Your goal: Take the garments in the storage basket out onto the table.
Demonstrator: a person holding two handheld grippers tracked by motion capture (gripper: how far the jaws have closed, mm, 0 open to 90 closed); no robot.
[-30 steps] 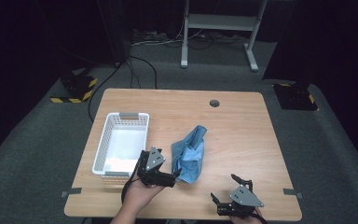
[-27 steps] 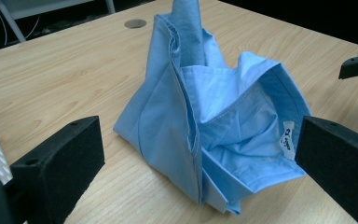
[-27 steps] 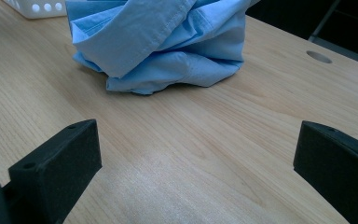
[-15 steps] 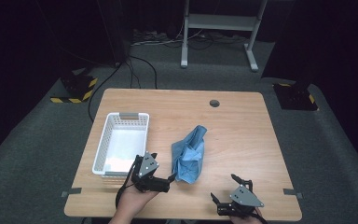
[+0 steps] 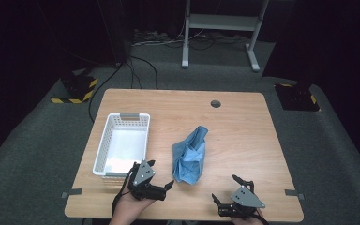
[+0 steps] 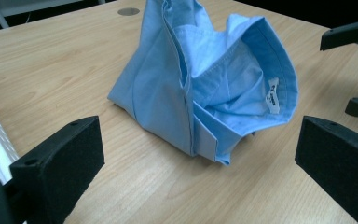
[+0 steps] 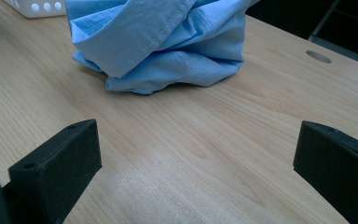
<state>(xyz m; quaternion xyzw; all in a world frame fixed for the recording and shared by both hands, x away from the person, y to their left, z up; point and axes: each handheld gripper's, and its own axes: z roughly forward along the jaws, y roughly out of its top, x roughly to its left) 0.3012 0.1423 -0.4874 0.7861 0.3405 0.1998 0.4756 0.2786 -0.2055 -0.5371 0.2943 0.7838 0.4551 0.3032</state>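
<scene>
High view: a crumpled light-blue shirt (image 5: 190,157) is lying mid-tabletop (image 5: 243,126), soft folds heaped, collar label showing. A white perforated plastic basket (image 5: 122,145) is sitting at its 9 o'clock, near the left edge. The left gripper (image 5: 161,176), jaws spread, is hovering at the shirt's 7 o'clock; the right gripper (image 5: 226,189), also spread, is sitting at 5 o'clock by the near edge. Bare woodgrain is stretching toward 2 o'clock.

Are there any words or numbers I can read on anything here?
Small white tag inside the collar of the blue shirt: dark print, too small and blurred to read.
White basket, table, both grippers: no words or numbers can be made out.
</scene>
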